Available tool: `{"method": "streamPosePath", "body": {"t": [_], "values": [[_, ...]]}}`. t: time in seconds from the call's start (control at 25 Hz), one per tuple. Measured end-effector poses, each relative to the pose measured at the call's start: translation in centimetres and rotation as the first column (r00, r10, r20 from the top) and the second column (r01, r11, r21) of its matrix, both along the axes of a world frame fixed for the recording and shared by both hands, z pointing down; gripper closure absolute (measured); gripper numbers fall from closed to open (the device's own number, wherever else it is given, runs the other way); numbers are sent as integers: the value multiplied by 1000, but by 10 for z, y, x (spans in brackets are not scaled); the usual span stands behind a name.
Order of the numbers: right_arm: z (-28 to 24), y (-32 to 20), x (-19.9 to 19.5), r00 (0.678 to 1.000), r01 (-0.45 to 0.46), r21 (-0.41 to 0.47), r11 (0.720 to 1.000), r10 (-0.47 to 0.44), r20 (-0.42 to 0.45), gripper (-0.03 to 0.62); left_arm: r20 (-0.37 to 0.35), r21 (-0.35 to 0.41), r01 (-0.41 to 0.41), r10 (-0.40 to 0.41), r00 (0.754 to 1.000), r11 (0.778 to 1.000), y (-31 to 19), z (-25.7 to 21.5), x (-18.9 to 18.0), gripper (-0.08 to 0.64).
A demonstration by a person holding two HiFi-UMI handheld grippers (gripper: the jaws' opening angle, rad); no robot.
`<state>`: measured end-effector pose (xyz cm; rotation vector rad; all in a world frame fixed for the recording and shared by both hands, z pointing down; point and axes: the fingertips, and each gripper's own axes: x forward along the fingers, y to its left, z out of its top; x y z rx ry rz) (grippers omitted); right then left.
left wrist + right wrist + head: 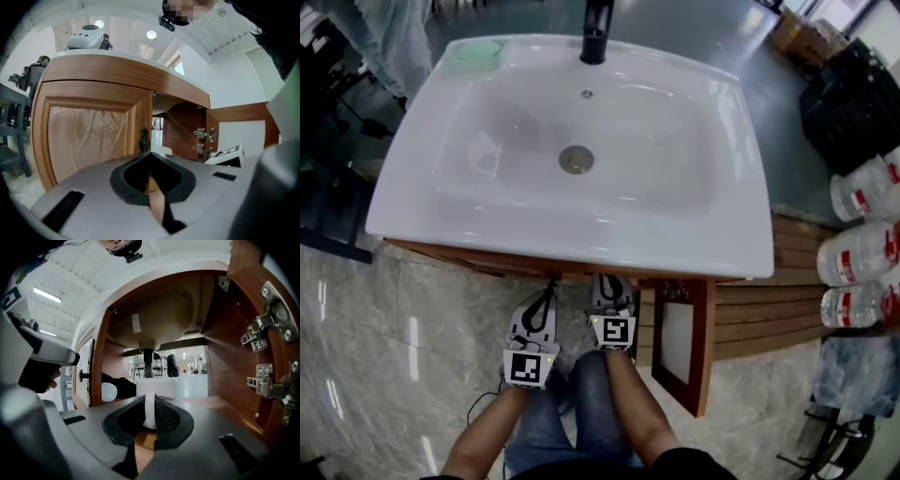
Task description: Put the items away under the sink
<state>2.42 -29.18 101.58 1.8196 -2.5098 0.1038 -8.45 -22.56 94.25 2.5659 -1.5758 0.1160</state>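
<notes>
Right gripper view: the right gripper (150, 408) has its jaws clamped on the handle of a white mug (157, 387) — the mug is inside the open cabinet (234, 362) under the sink (572, 234). The left gripper (150, 159) is outside, facing the closed door (89, 131) — jaws together, nothing between them.
</notes>
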Motion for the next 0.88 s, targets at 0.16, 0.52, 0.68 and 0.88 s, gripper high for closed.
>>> {"method": "streamPosePath", "body": {"t": [0.16,0.52,0.68,0.88], "values": [[-1,1,5,999,-32,-72,997,30,-16,539,18,-23,-10,10,1000,1000,3,-14,-2,554],[-19,85,23,986,-144,-398,906,164,16,570,55,-147,-4,12,998,989,24,-84,-13,554],[-96,129,11,993,-90,-456,886,112,22,580,68,-201,9,5,998,980,40,-146,-25,554],[-224,146,27,994,-78,-435,897,103,34,580,62,-220,37,-23,998,975,54,-246,-34,554]]}}
